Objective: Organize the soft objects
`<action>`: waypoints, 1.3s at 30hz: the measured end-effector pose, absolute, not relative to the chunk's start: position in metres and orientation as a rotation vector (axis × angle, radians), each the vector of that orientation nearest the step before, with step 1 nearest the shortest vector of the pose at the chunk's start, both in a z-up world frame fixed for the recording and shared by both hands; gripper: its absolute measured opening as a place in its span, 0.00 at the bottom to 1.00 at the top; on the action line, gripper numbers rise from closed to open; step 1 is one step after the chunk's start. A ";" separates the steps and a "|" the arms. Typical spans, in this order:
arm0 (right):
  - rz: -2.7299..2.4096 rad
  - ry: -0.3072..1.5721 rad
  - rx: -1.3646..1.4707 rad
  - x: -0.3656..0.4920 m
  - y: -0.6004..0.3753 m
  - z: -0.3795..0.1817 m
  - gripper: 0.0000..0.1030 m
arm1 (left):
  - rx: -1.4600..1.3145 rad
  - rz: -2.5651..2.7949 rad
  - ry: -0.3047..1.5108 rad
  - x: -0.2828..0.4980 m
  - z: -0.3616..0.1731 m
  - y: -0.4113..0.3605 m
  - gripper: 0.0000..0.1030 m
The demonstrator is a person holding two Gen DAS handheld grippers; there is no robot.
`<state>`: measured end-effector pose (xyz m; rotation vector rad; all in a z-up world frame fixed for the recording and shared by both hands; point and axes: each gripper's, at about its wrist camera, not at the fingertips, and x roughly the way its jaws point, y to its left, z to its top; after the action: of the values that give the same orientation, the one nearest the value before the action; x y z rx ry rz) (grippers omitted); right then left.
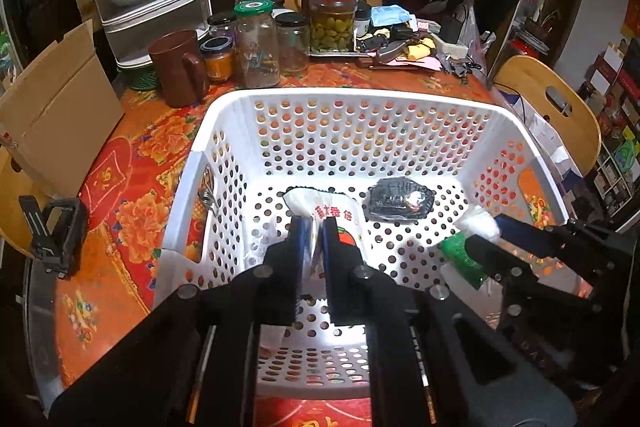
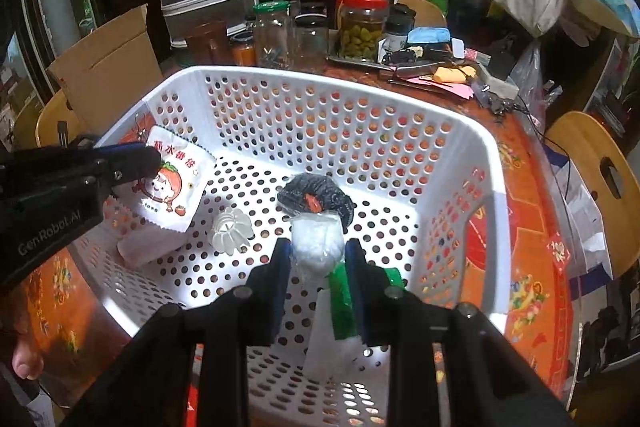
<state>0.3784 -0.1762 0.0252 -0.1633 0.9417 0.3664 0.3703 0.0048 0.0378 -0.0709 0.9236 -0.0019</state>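
Jaws clamped: left gripper (image 1: 313, 239) on white tomato-print sachet (image 2: 174, 183), right gripper (image 2: 316, 259) on clear green-banded bag (image 2: 317, 247). Both hang over white perforated plastic basket (image 1: 360, 99). Slick film may slip.

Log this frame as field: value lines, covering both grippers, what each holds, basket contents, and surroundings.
left gripper: shut on white tomato-print packet, over the basket
right gripper: shut on clear bag with green label, over the basket
container: white perforated basket on the red floral tablecloth
basket floor: dark wrapped bundle, white ribbed plastic piece
behind basket: glass jars, brown mug
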 end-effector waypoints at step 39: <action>0.277 0.695 -0.035 0.219 -0.254 0.091 0.96 | -0.060 -0.009 0.701 0.140 0.091 0.038 1.00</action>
<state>0.2194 -0.2544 0.0912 -0.0352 0.6948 0.2767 0.1396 0.0377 0.0909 -0.0600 0.7008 -0.0090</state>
